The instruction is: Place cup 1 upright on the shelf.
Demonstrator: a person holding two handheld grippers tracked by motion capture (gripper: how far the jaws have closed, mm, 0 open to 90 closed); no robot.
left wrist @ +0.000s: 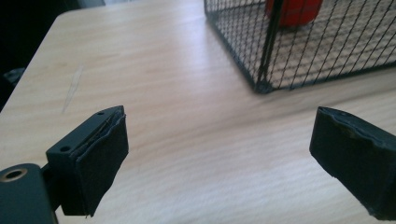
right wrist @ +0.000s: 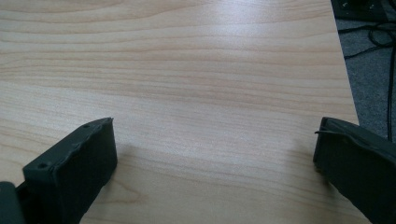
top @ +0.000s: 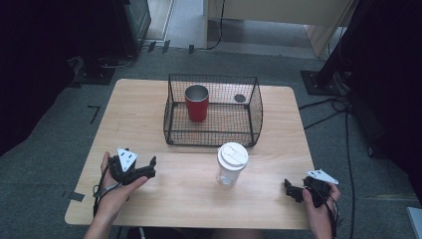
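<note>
Clear lidded cup (top: 232, 164) stands upright on the wooden table (top: 199, 199), just in front of the wire basket (top: 214, 110) holding a red tumbler (top: 197, 103). Left gripper (top: 149, 168) sits near the cup, jaws wide apart and empty. Right gripper (top: 290, 189) rests at the table's right front, jaws likewise spread.

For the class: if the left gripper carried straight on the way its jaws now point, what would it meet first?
Probably the wire basket. The left gripper is open over bare table, and the basket's near corner stands just ahead of its jaws, the red cup behind the mesh. Depth is uncertain.
</note>
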